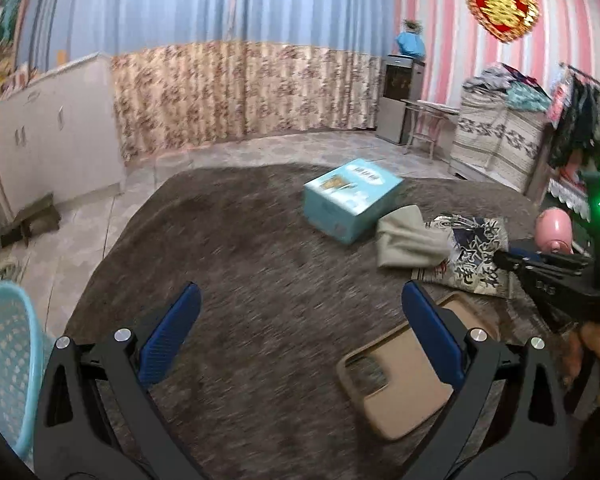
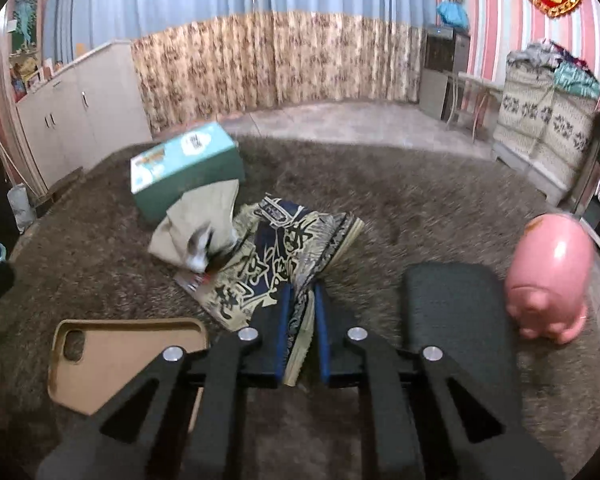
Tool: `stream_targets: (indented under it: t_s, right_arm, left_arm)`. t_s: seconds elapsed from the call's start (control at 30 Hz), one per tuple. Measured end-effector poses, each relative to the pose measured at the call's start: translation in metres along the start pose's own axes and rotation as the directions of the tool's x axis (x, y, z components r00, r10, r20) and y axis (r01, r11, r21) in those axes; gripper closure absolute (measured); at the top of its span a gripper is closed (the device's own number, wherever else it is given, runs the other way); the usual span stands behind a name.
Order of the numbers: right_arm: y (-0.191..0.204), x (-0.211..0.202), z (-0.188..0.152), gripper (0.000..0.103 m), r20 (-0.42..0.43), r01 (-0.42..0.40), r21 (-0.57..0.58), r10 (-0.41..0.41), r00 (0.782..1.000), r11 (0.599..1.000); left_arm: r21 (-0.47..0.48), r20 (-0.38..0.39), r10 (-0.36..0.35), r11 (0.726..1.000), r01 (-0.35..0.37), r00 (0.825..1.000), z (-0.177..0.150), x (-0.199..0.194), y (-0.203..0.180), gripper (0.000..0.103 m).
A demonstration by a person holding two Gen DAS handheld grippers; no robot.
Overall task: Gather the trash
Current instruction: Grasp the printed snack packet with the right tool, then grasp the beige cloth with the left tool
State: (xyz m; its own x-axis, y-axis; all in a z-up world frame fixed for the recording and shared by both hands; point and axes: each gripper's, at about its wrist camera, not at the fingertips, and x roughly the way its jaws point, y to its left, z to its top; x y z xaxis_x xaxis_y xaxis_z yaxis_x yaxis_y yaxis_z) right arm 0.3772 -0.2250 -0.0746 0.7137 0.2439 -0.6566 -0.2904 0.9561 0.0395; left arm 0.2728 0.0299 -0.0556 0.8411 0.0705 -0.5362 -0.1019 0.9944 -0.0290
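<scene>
right tongs (image 2: pixel 302 300): clamped on near edge of printed wrapper (image 2: pixel 284 256) lying on brown rug (image 2: pixel 420 208) | left tongs (image 1: pixel 300 312): apart, empty, over rug | blue basket (image 1: pixel 4 352): beside rug's left edge

I see a teal box (image 1: pixel 350 200) with a white label, a beige cloth (image 2: pixel 198 224), a wrapper (image 2: pixel 284 256) printed in navy and cream, a tan phone case (image 2: pixel 116 360), a pink pig (image 2: pixel 550 276), a light-blue basket (image 1: pixel 4 356), a brown shaggy rug (image 1: pixel 252 264), and blue pads on my black fingers (image 1: pixel 172 332).
</scene>
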Motion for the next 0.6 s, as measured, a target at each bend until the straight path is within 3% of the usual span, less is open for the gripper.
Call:
stream_targets:
  t_s: [0.23,0.53,0.6]
  right_arm:
    - [-0.063,-0.053,-0.021,0.091,0.057,0.054,0.084,-0.059,0.997,0.995]
    - [-0.124,-0.071,-0.049,0.091,0.060,0.112,0.193,-0.125,0.990,0.975]
    - [-0.126,-0.070,-0.053,0.091,0.056,0.108,0.211,-0.123,0.991,0.972]
  left_arm:
    - [0.102,-0.018,-0.043,0.994,0.044,0.999,0.007,0.019,-0.059,0.006]
    - [0.099,-0.111,-0.059,0.993,0.070,0.992,0.010,0.069,-0.105,0.006]
    - [0.083,-0.158,-0.057,0.994,0.071,0.986,0.008,0.087,-0.111,0.011]
